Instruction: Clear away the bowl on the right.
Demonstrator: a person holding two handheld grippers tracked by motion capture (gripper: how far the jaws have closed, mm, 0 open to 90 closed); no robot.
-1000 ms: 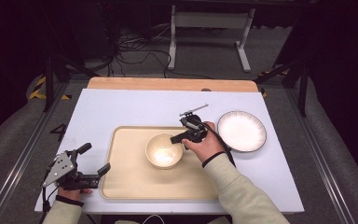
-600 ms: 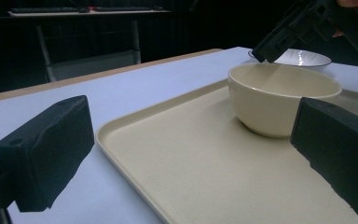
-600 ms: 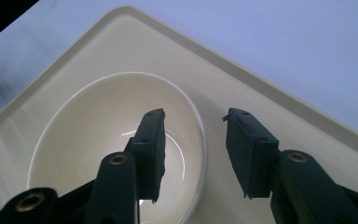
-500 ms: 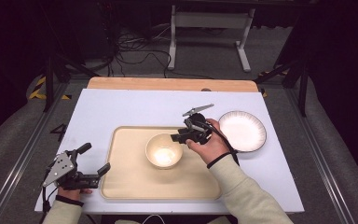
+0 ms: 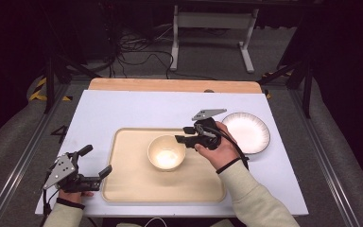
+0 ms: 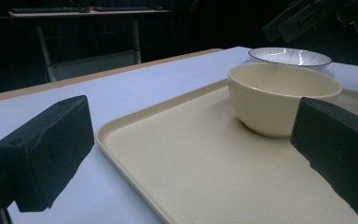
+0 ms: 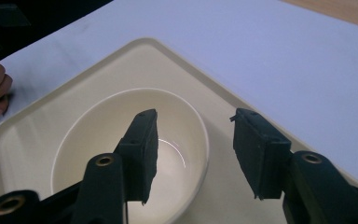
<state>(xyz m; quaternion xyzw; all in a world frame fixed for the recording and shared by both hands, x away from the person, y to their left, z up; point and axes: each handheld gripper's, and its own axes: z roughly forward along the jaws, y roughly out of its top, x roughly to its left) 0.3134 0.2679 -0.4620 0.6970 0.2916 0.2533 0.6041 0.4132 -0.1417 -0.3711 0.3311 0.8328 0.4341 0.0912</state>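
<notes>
Cream tray (image 5: 137,187): nearest you on the white table (image 5: 123,111); no writing legible.
Your left gripper (image 5: 94,163): at the tray's left edge, jaws wide apart, holding nothing.
Cream bowl (image 5: 166,152): upright on the tray, nothing inside.
Your right gripper (image 5: 182,135): just above the bowl's right rim, jaws apart, gripping nothing.
White plate (image 5: 248,132): right of the tray, bare.
</notes>
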